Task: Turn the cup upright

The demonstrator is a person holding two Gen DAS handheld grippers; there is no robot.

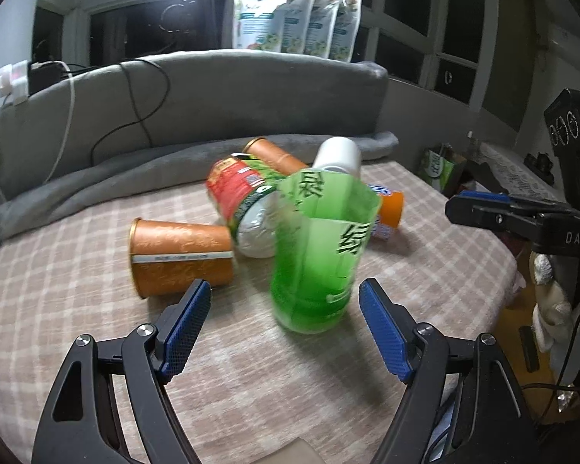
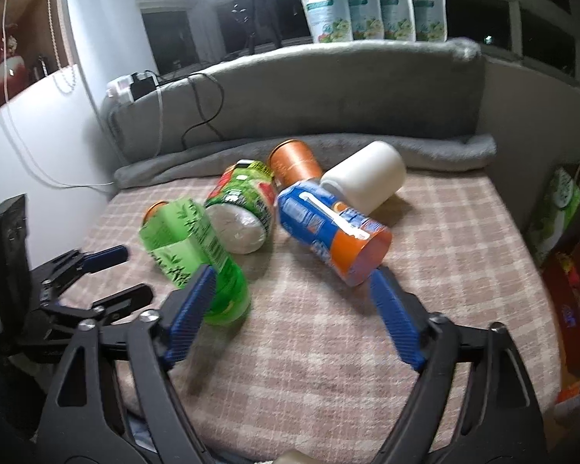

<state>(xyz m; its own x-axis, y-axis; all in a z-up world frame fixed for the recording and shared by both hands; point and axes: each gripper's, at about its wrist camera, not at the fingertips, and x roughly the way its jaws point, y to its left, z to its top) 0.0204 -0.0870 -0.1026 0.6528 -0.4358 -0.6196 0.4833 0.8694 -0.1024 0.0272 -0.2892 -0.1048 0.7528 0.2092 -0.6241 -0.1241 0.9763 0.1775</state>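
A green cup (image 1: 317, 255) with black characters stands tilted on the checked cloth, open end up; it also shows in the right wrist view (image 2: 197, 255). My left gripper (image 1: 286, 305) is open, its blue pads either side of the cup's base without touching it. My right gripper (image 2: 294, 294) is open and empty, just in front of a lying blue and orange cup (image 2: 332, 228). A red and green cup (image 1: 243, 205), two orange cups (image 1: 178, 255) (image 1: 274, 154) and a white cup (image 1: 338, 156) lie on their sides.
The checked cloth (image 1: 77, 309) covers the table. A grey blanket (image 1: 212, 96) rises along the back with cables over it. Several refill pouches (image 1: 294, 19) stand behind. The right gripper's body (image 1: 522, 216) shows at the right edge. Clutter lies off the right side (image 2: 560, 208).
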